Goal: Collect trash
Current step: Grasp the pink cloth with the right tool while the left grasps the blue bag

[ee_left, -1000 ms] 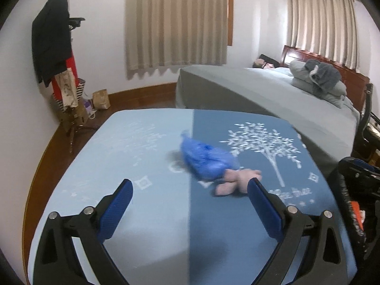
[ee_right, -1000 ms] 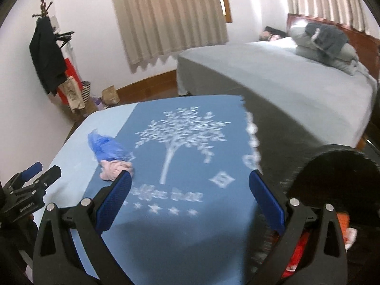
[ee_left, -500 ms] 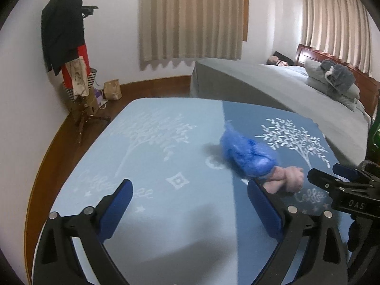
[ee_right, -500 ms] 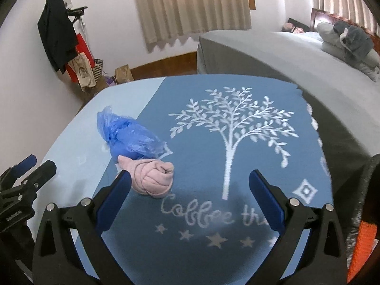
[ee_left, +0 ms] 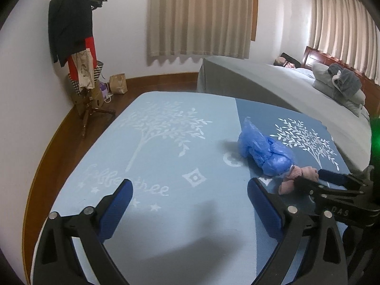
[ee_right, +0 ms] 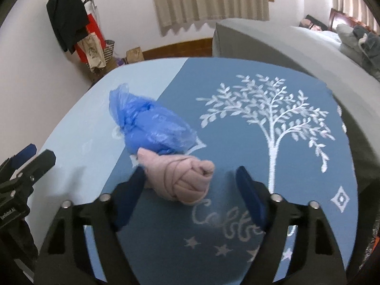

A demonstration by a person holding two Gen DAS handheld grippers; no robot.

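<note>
Your right gripper point(ee_right: 190, 182) is closing around the pink knotted cloth point(ee_right: 182, 180).
The pads don't press it yet; the tied blue bag point(ee_right: 149, 123) hides its contents; your left gripper point(ee_left: 190, 201) gapes empty.

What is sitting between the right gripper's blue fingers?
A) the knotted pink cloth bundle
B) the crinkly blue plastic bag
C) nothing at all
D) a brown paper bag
A: in the right wrist view the knotted pink cloth bundle lies between the closing jaws of the right gripper; the crinkly blue plastic bag sits just beyond it.
</note>
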